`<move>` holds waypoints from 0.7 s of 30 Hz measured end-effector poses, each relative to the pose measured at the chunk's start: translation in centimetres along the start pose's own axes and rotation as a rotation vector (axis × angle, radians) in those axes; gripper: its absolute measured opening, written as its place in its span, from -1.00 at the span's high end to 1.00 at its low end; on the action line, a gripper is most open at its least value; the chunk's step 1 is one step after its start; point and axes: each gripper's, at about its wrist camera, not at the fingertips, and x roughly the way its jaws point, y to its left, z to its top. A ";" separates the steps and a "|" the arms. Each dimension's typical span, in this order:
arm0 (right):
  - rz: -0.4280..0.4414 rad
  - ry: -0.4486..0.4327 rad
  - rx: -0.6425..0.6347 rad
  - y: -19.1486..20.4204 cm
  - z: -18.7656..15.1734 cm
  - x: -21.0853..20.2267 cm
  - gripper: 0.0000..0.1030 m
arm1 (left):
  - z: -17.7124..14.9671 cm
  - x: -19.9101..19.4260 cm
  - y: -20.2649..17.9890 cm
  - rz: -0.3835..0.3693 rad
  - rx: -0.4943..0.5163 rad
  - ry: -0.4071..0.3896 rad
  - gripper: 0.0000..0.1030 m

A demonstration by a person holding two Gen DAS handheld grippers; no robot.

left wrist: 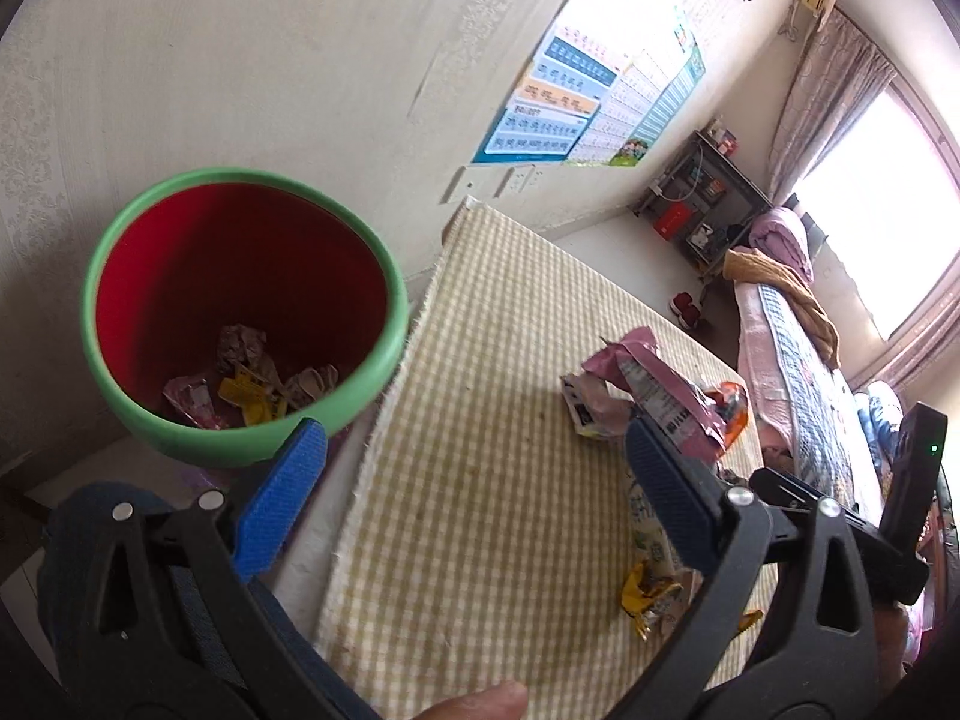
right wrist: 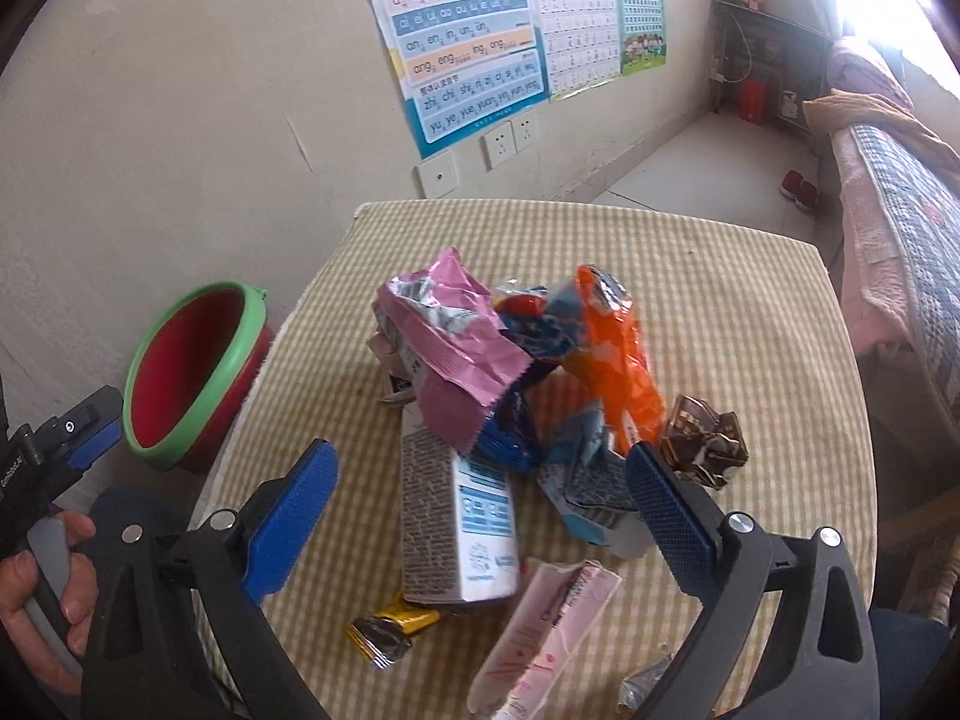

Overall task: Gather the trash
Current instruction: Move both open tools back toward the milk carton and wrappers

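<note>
Both tools gape empty: the left tool hangs near the red bin (some wrappers already inside), the right tool over the wrapper pile on the checked counter. A clumsy pinch could scatter the light wrappers off the edge.

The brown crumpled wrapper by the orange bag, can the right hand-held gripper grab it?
Probably yes. The right hand-held gripper is open and empty, and the brown wrapper sits alone on the checked tablecloth, just beyond its right finger, with nothing on top of it.
</note>
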 end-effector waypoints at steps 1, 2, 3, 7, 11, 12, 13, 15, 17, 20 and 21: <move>-0.006 -0.002 0.011 -0.7 -0.2 -0.2 -0.81 | -0.3 0.4 -0.7 -0.011 0.010 0.017 -0.89; -0.013 -0.004 0.018 -1.3 -0.4 -0.5 -0.81 | -0.6 0.8 -1.3 -0.023 0.016 0.033 -0.89; -0.020 -0.006 0.023 -1.9 -0.6 -0.7 -0.81 | -0.9 1.2 -1.9 -0.035 0.022 0.051 -0.89; -0.044 -0.015 0.049 -4.0 -1.2 -1.3 -0.81 | -2.5 2.9 -4.3 -0.080 0.052 0.119 -0.89; -0.058 -0.014 0.096 -5.9 -1.6 -1.2 -0.81 | -4.0 4.4 -6.9 -0.117 0.100 0.169 -0.89; -0.058 -0.013 0.105 -6.3 -1.8 -1.1 -0.81 | -4.2 4.8 -7.4 -0.124 0.110 0.180 -0.89; -0.058 -0.011 0.109 -6.5 -1.9 -0.9 -0.81 | -4.5 5.2 -7.9 -0.128 0.117 0.190 -0.89; -0.052 -0.004 0.116 -6.7 -2.2 -0.5 -0.81 | -4.9 6.0 -8.6 -0.140 0.124 0.210 -0.89; -0.044 0.006 0.116 -6.8 -2.4 0.0 -0.81 | -5.2 6.9 -9.2 -0.150 0.125 0.230 -0.89; -0.035 0.015 0.116 -6.9 -2.6 0.7 -0.72 | -5.6 8.2 -10.0 -0.170 0.125 0.262 -0.88; -0.030 0.021 0.119 -7.0 -2.6 1.0 -0.72 | -5.8 8.6 -10.2 -0.178 0.125 0.272 -0.88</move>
